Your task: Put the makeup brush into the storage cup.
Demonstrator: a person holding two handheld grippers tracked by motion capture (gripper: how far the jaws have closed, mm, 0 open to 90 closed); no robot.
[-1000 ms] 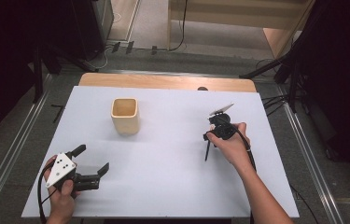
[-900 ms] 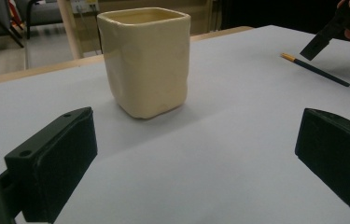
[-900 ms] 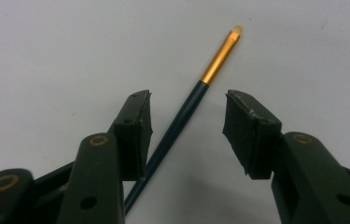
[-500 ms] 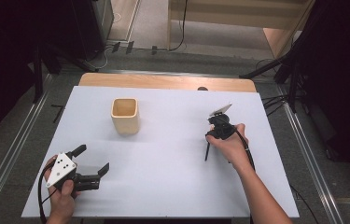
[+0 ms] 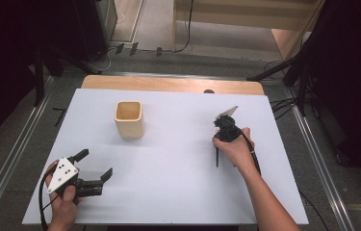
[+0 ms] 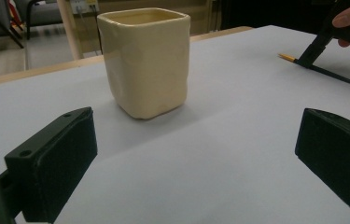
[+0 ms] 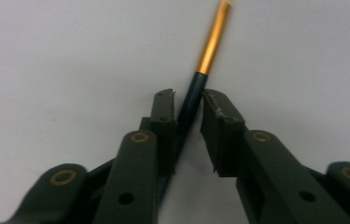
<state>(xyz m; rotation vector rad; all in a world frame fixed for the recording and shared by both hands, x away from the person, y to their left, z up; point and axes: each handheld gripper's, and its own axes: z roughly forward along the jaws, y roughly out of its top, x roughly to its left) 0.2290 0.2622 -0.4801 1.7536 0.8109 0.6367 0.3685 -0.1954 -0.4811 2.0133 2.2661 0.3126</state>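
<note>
The right claw was closing around a thin brush lying near the tabletop's right edge, not yet lifted. The left claw waited wide open and empty by the front left corner. The cup stood empty toward the back edge, maybe waiting for the brush.

The cream cup looks like glazed ceramic, softly glossy. The table has a matt white top. The brush has a shiny gold metal ferrule.
</note>
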